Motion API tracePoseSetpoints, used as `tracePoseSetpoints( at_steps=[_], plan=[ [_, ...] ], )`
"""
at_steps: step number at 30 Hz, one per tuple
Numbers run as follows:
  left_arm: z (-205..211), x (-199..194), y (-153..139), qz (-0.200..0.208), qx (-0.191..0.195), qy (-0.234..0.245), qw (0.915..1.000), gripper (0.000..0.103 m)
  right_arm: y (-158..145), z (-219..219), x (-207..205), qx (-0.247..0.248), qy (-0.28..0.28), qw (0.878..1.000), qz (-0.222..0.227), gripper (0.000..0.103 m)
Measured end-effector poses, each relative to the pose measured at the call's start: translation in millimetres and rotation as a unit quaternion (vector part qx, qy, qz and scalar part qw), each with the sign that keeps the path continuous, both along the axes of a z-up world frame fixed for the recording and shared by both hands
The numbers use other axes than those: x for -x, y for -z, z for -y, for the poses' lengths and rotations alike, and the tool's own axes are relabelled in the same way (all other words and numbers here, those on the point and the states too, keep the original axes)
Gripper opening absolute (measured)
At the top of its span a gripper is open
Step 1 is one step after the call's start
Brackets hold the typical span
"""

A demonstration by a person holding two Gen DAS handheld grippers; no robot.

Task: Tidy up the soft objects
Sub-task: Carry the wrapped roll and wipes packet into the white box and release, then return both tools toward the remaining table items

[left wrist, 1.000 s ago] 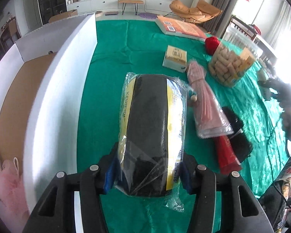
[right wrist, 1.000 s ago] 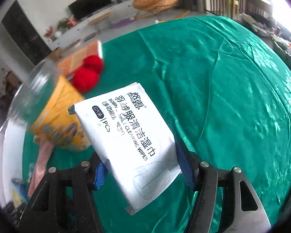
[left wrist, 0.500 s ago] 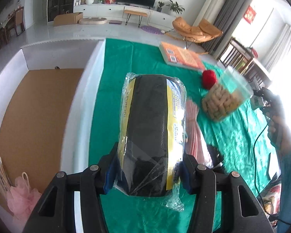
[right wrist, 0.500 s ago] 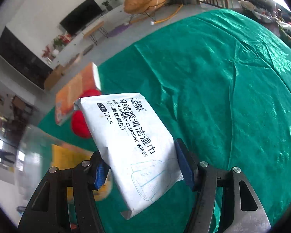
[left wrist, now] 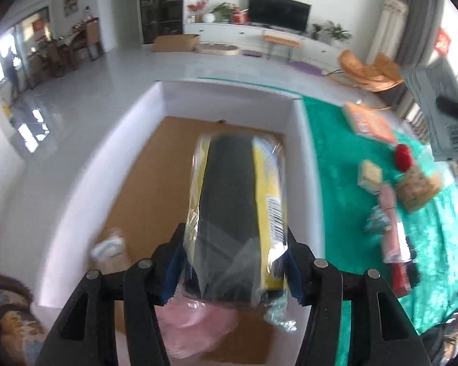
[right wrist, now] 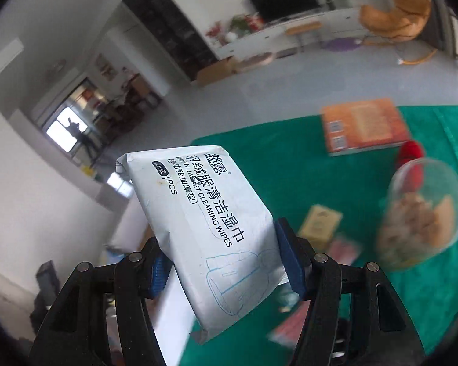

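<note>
The left gripper (left wrist: 233, 270), loosening on the sponge pack (left wrist: 238, 204), hangs lengthwise over the box (left wrist: 174, 167) at the table's left edge, nearer than the right gripper (right wrist: 226, 267) clamping the wipes (right wrist: 207, 228).

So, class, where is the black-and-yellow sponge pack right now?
In the left wrist view, the sponge pack sits between the left gripper pads, above the white box, over its brown floor.

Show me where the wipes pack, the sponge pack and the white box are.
wipes pack (right wrist: 210, 228): right wrist view, middle of its printed face.
sponge pack (left wrist: 232, 213): left wrist view, on the dark centre strip.
white box (left wrist: 305, 164): left wrist view, on its right wall.
</note>
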State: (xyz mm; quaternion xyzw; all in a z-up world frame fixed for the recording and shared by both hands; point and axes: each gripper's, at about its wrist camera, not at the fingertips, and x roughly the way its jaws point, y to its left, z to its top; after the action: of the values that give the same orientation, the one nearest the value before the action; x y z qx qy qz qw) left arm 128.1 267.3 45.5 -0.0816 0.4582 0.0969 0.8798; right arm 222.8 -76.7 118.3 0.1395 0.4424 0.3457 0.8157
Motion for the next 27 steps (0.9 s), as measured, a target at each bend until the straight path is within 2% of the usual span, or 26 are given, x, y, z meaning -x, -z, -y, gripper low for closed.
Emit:
tracePoseSetpoints(
  at_steps=[3,5,6,7,8,10,13,15,18,21,24,27],
  plan=[
    [-18,17,7,0.003,0.006,-0.021,0.9998,0.063,17,-74,25,-0.025,-0.071,0.997,-0.028,0.065],
    [-24,27,8,0.016,0.015,-0.034,0.9992,0.091,30,-111,37,-0.025,-0.101,0.994,-0.04,0.069],
    [-25,28,6,0.025,0.016,-0.041,0.9987,0.095,37,-125,41,-0.026,-0.111,0.992,-0.049,0.073],
    [-25,31,2,0.037,0.014,-0.047,0.9981,0.096,45,-134,43,-0.023,-0.116,0.991,-0.062,0.082],
    [-28,34,1,0.044,0.014,-0.05,0.9977,0.096,50,-139,46,-0.013,-0.114,0.991,-0.067,0.083],
    [-23,35,-1,0.052,0.016,-0.045,0.9975,0.096,50,-133,52,0.001,-0.11,0.993,-0.044,0.083],
    [-15,38,-4,0.06,0.031,-0.028,0.9973,0.096,50,-97,55,0.038,-0.076,0.996,0.008,0.083],
    [-1,38,-7,0.064,0.048,-0.007,0.9968,0.096,59,-64,51,0.064,-0.054,0.996,0.02,0.083],
    [37,32,-11,0.063,0.076,0.057,0.9935,0.096,92,-9,52,0.093,-0.016,0.995,0.011,0.083],
    [90,33,-12,0.058,0.093,0.138,0.9844,0.096,126,54,66,0.142,0.074,0.987,0.032,0.083],
    [154,32,-2,0.032,0.105,0.22,0.9693,0.096,144,122,88,0.192,0.197,0.959,0.072,0.083],
    [213,30,28,-0.011,0.121,0.274,0.9539,0.096,161,177,88,0.252,0.298,0.919,0.063,0.083]
  ],
)
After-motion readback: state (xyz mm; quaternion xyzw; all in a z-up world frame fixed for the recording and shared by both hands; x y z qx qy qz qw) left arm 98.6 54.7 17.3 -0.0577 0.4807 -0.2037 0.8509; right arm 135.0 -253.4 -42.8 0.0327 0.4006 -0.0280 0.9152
